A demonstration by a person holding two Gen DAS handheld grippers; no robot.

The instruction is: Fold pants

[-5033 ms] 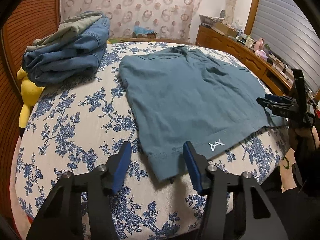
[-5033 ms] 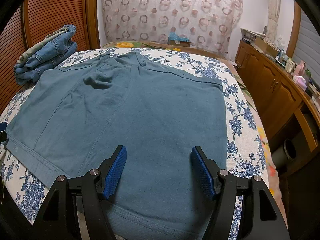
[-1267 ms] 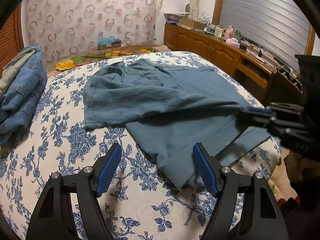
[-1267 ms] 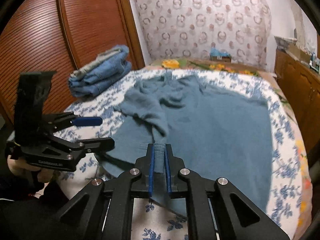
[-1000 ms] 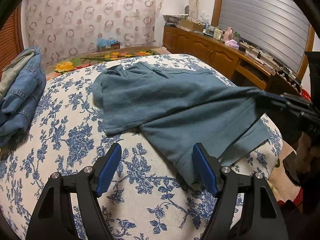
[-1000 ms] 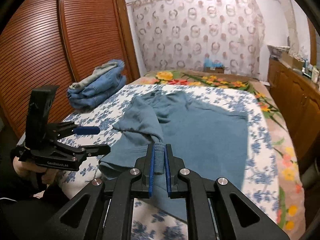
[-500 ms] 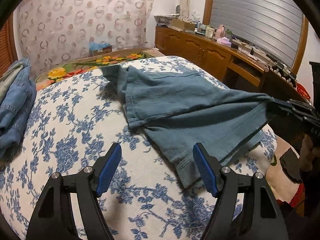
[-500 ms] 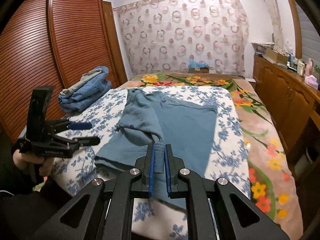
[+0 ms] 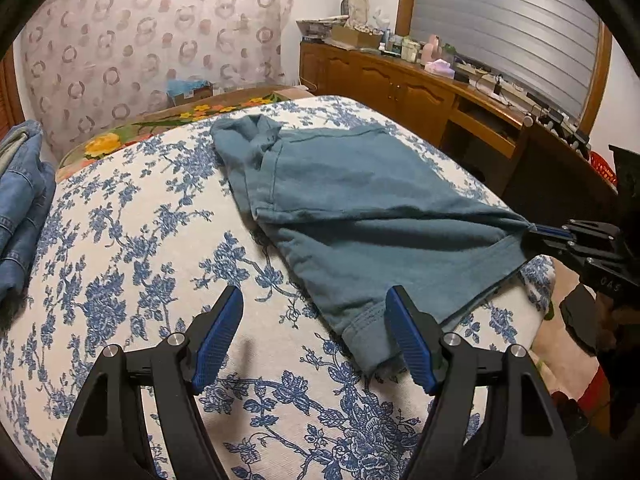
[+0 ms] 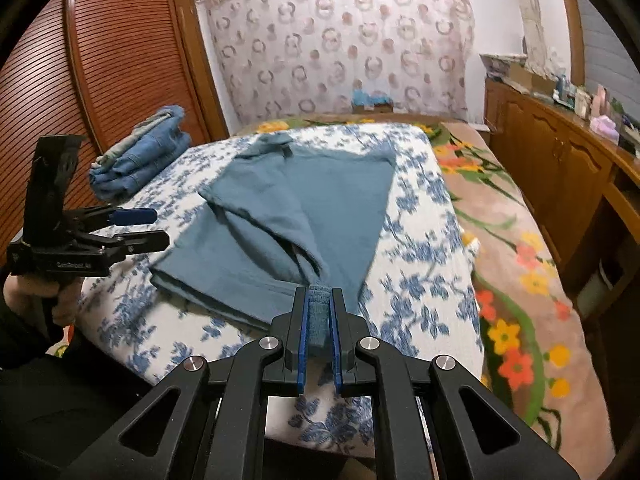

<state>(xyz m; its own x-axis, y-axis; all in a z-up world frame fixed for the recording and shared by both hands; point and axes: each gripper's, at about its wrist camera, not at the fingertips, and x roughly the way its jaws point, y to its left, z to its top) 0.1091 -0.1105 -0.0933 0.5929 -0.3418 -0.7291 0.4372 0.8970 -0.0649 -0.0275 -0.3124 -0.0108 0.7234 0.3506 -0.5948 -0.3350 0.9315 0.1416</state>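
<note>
Teal pants lie folded lengthwise on the floral bedspread. The right gripper, at 6 o'clock in its own view, is clamped on a bunched hem corner. The left gripper hangs with jaws apart, empty, the near hem at its 2 o'clock. Folded jeans sit at 10 o'clock.

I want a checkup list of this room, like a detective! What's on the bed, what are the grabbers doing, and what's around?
Surface: bed cover, white with blue flowers.
Job's things: teal pants, folded over in half, one hem corner lifted.
Clutter: stack of folded jeans near the bed's far edge.
Grippers: left gripper open, empty; right gripper shut on the pants' hem.
Cables: a few on the wooden counter, too small to tell.
Surroundings: wooden wardrobe, patterned curtain.
</note>
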